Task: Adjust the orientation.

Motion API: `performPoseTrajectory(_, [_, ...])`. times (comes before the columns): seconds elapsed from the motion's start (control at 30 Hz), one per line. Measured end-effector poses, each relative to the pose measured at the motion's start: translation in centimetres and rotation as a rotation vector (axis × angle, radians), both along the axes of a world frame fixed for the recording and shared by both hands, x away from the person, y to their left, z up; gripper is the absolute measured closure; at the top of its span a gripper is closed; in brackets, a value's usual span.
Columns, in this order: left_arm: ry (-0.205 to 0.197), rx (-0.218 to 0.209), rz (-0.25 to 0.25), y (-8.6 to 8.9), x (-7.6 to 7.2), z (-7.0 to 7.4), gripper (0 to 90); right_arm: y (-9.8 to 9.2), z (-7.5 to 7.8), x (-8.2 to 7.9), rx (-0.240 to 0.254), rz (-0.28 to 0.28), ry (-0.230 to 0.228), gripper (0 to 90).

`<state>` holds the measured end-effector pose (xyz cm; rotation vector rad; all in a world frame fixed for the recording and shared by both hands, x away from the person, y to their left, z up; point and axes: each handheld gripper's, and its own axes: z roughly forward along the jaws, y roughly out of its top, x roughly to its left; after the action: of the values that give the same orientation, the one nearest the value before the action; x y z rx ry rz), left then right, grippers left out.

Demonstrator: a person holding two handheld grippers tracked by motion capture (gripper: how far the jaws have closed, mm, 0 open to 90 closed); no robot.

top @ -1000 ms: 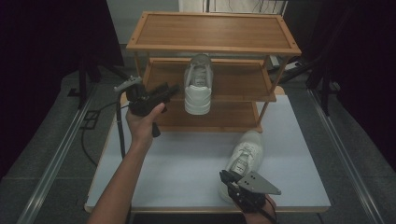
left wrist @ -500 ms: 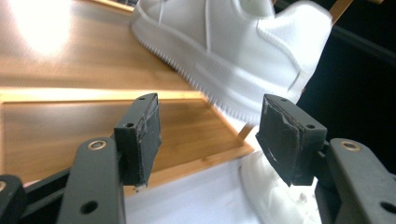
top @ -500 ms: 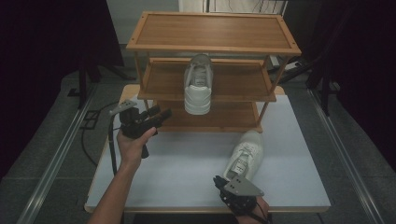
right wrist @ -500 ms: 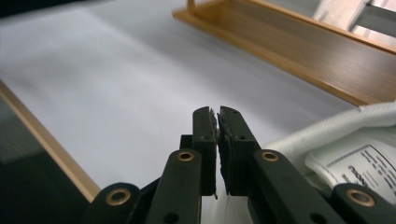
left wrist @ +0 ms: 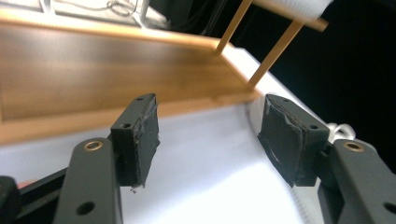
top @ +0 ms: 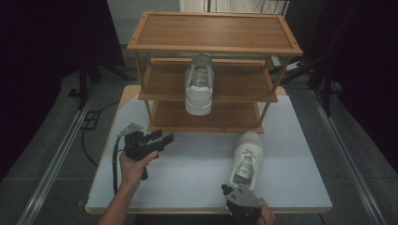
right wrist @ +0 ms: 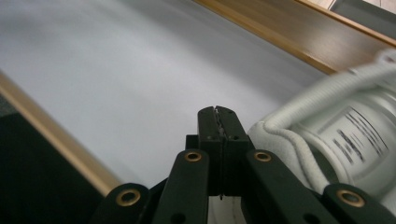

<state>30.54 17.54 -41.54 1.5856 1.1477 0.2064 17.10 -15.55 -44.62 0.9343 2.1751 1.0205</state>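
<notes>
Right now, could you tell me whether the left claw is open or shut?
Open: in the left gripper view the left claw has its jaws standing wide apart, nothing between them.

You had two white shoes in view: one shoe [top: 199,84] on the rack's middle shelf, one shoe [top: 246,157] on the table. There was one wooden rack [top: 213,47] with three shelves, one table [top: 187,187], and two grippers, left [top: 159,139] and right [top: 230,192].
</notes>
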Motion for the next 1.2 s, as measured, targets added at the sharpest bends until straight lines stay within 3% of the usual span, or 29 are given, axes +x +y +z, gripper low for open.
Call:
performPoseTrajectory(0.3, [0.059,0.008,0.014,1.1,-0.9,-2.2,36.5,-4.0,0.3,-1.9,0.017,-0.026,0.031,89.5])
performPoseTrajectory(0.67, [0.100,0.007,0.008,1.4,-1.3,-3.7,36.4,-5.2,0.5,-2.0,0.057,-0.035,0.070,87.9])
performPoseTrajectory(0.77, [0.107,0.004,0.011,1.5,-1.4,-4.0,36.4,-5.1,1.2,-2.0,0.158,0.029,0.085,82.8])
performPoseTrajectory(0.8, [0.110,0.008,0.012,1.5,-1.4,-4.0,36.5,-5.1,1.6,-1.9,0.185,0.046,0.086,81.3])
performPoseTrajectory(0.9, [0.112,0.002,0.013,1.7,-1.5,-4.1,36.5,-5.3,3.3,-1.5,0.203,0.040,0.026,73.5])
performPoseTrajectory(0.93, [0.112,0.002,0.013,1.7,-1.5,-4.1,36.5,-5.3,3.3,-1.5,0.203,0.040,0.026,73.5])
performPoseTrajectory(1.0, [0.116,0.000,0.013,1.7,-1.7,-4.2,36.5,-6.1,4.8,-0.3,0.216,0.006,-0.023,67.1])
performPoseTrajectory(1.2, [0.127,-0.010,0.014,2.1,-1.9,-4.4,36.2,-8.3,5.3,2.2,0.229,-0.060,-0.017,58.2])
